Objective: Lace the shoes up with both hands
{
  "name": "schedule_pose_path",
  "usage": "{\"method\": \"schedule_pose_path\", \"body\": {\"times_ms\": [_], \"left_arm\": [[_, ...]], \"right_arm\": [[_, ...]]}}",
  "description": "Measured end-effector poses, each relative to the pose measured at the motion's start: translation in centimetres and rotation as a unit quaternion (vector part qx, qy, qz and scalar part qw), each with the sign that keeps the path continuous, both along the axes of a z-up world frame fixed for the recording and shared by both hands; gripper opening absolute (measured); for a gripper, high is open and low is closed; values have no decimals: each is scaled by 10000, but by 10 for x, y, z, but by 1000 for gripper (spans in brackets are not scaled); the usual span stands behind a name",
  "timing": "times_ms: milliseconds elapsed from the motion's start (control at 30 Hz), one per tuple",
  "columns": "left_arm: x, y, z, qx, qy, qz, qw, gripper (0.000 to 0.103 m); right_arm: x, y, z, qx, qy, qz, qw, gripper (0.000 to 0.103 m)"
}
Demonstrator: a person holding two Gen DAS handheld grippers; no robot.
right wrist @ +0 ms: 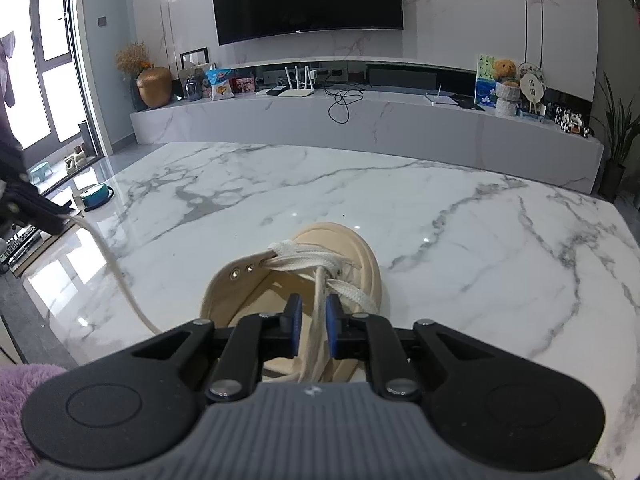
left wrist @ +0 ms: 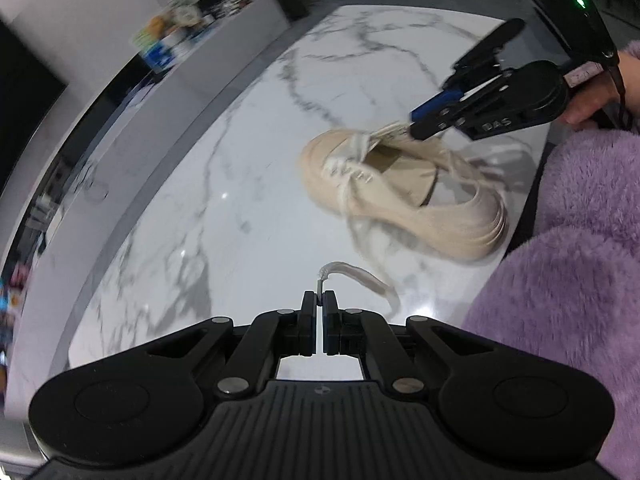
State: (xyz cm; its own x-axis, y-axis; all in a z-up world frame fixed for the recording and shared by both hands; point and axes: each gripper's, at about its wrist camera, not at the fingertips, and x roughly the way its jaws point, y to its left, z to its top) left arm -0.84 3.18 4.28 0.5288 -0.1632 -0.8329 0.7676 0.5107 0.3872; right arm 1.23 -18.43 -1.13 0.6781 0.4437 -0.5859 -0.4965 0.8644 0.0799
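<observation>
The left gripper is pinching the stiff tip of a flat woven lace. The cream canvas shoe is lying on the glossy marble table — the right gripper is hanging half-open around another lace strand.

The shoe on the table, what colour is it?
Beige, with off-white laces; the shoe shows best in the right wrist view.

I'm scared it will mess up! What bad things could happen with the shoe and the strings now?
The left gripper pinches only the lace tip, so it might slip out. The right gripper is open around the other lace; pulling could drag the shoe across the slick marble table.
</observation>
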Motion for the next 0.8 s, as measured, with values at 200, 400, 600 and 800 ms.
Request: {"method": "schedule_pose_path", "body": {"times_ms": [200, 400, 600, 800], "left_arm": [[9, -43, -15, -26, -96, -676, 9977, 1], [26, -77, -29, -291, -125, -814, 9962, 1], [37, -87, -38, -492, -59, -708, 9963, 1], [37, -81, -41, -615, -87, -420, 9972, 23]], "right_arm": [[4, 1, -3, 33, 103, -17, 9999, 15], [6, -1, -5, 113, 164, -39, 9998, 15], [6, -3, -5, 177, 172, -20, 9997, 15], [7, -5, -7, 263, 209, 5, 9994, 15]]}}
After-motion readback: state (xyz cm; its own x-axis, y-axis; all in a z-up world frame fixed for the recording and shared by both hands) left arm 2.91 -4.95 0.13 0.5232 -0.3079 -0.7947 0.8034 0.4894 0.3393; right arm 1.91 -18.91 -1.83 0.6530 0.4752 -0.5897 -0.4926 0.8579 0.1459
